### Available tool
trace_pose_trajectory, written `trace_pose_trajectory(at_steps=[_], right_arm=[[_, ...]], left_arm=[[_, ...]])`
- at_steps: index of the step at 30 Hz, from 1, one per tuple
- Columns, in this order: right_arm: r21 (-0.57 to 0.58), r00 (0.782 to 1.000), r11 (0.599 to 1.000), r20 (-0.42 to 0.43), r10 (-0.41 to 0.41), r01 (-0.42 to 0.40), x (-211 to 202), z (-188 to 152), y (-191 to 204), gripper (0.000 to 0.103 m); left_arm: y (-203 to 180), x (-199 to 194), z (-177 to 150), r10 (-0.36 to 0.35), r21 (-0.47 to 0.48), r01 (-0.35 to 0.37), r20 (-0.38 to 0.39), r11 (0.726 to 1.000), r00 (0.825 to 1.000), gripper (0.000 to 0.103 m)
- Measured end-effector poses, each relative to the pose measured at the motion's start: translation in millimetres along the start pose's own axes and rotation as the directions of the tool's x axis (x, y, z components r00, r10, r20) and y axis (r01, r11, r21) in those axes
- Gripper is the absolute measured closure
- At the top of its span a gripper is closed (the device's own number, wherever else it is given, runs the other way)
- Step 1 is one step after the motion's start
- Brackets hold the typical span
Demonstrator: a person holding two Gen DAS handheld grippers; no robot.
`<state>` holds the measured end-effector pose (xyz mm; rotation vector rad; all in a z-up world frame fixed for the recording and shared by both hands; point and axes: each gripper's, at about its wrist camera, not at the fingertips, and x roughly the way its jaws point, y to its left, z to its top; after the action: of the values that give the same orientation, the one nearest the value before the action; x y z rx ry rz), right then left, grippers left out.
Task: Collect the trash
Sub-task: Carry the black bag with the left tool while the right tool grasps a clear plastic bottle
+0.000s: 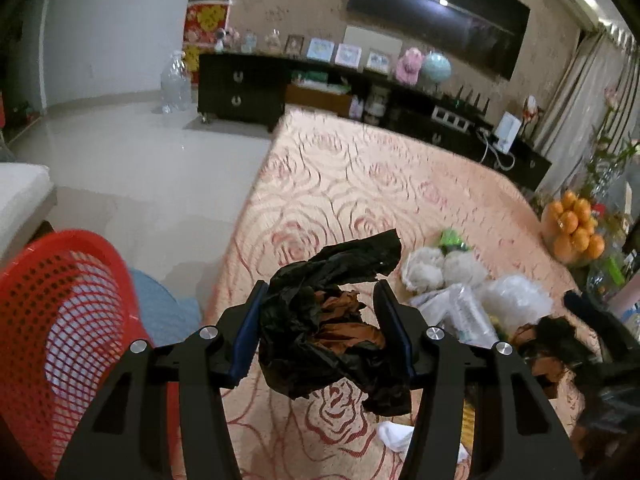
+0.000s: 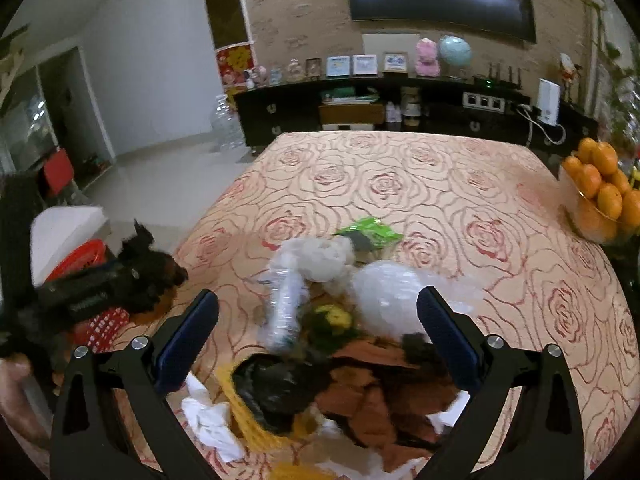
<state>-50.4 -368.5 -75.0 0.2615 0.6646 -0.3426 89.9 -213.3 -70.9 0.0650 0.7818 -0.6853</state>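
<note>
A crumpled black bag (image 1: 332, 320) is clamped in the left tongs (image 1: 320, 328), lifted above the desk (image 1: 360, 184) and near the red basket (image 1: 60, 320). The right tongs (image 2: 316, 344) are spread wide over the trash pile (image 2: 320, 340), grasping nothing. The bag hangs loosely below the pads, so it could slip and be dropped short of the basket rim.

Crinkly glossy black plastic bag (image 1: 320, 320) with brownish wrinkled lining; red perforated plastic basket (image 1: 68, 320), kinda shiny; woven rose-pattern peach tablecloth (image 2: 420, 184), matt; clear crumpled plastic bottle (image 2: 284, 308); white crumpled tissue paper (image 2: 208, 420).
</note>
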Motion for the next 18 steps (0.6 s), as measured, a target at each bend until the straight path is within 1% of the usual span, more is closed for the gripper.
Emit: trace_pose_trajectory(at_steps=[4, 7, 9, 10, 13, 14, 16, 18], right_arm=[[-0.064, 1.000, 0.998, -0.024, 0.018, -0.019, 10, 3, 19, 0.011], [-0.114, 0.998, 0.993, -0.062, 0.029, -0.036, 24, 8, 32, 0.019], [-0.152, 0.992, 0.986, -0.118, 0.049, -0.067, 41, 14, 41, 0.028], [-0.177, 0.988, 0.982, -0.151, 0.042, -0.068, 50, 17, 44, 0.029], [-0.238, 0.974, 0.970, -0.228, -0.002, -0.054, 73, 18, 48, 0.038], [-0.243, 0.968, 0.969, -0.250, -0.010, -0.052, 80, 17, 46, 0.040], [-0.224, 0.965, 0.973, -0.262, -0.012, -0.049, 85, 13, 40, 0.042], [-0.183, 0.960, 0.981, -0.279, 0.008, -0.061, 91, 6, 33, 0.048]], left_arm=[[2, -25, 6, 0.024, 0.023, -0.026, 0.073, 0.999, 0.997, 0.051], [6, -38, 11, 0.032, 0.025, -0.035, 0.109, 0.999, 0.993, 0.051], [10, -43, 11, 0.047, 0.029, -0.051, 0.125, 0.998, 0.991, 0.051], [11, -44, 12, 0.054, 0.032, -0.058, 0.130, 0.998, 0.990, 0.051], [17, -50, 11, 0.074, 0.040, -0.080, 0.143, 0.996, 0.987, 0.051], [18, -51, 11, 0.079, 0.040, -0.086, 0.147, 0.995, 0.986, 0.051], [21, -53, 12, 0.091, 0.036, -0.098, 0.152, 0.995, 0.984, 0.051], [24, -54, 14, 0.095, 0.022, -0.099, 0.151, 0.995, 0.984, 0.051]])
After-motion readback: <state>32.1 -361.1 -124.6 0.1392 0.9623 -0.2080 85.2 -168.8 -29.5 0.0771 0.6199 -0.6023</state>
